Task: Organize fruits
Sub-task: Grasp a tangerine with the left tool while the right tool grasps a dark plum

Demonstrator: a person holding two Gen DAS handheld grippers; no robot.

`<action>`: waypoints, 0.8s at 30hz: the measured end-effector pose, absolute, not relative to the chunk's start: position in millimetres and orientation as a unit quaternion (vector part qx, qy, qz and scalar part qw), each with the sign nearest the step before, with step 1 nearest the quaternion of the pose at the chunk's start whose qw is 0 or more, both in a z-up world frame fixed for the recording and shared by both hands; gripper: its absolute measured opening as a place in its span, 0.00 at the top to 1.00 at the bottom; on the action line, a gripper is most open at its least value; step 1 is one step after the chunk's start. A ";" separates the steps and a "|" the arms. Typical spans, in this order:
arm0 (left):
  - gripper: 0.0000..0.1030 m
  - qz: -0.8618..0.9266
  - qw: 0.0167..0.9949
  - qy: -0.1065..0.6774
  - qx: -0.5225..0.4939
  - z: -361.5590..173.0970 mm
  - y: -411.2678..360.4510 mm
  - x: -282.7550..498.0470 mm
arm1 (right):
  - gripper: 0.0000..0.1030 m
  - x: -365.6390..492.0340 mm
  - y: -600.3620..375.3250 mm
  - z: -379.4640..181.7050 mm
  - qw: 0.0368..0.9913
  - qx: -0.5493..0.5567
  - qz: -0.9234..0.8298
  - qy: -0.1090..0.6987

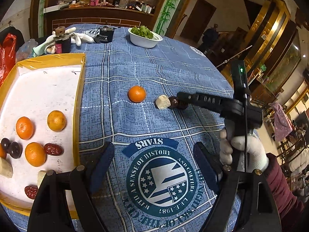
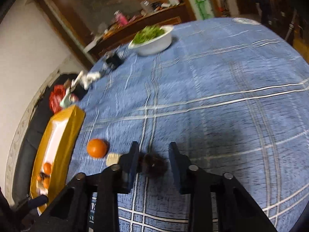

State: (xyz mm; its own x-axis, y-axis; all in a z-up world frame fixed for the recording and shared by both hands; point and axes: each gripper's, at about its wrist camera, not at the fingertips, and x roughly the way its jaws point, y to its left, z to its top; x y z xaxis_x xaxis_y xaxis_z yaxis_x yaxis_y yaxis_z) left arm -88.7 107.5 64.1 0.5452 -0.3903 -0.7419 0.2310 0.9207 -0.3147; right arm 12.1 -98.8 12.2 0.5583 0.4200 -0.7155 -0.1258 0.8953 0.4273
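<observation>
Right wrist view: right gripper (image 2: pixel 154 158) spread wide, dark fruit (image 2: pixel 154 165) between its fingers on the cloth, nearer the left finger. Left gripper (image 1: pixel 154 166) gapes empty, well back.

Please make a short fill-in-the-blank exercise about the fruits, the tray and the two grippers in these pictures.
1. On the blue cloth, outside the tray, lies ____ orange.
2. The right gripper has its open fingers around a ____ fruit.
3. The left gripper holds ____.
4. The white bowl contains something ____ in colour.

Missing words: one; dark; nothing; green
</observation>
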 end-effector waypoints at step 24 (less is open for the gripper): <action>0.20 -0.158 0.875 0.449 -0.085 57.2 100.0 -72.4 | 0.55 -50.6 -70.0 12.7 0.886 0.059 0.203 0.413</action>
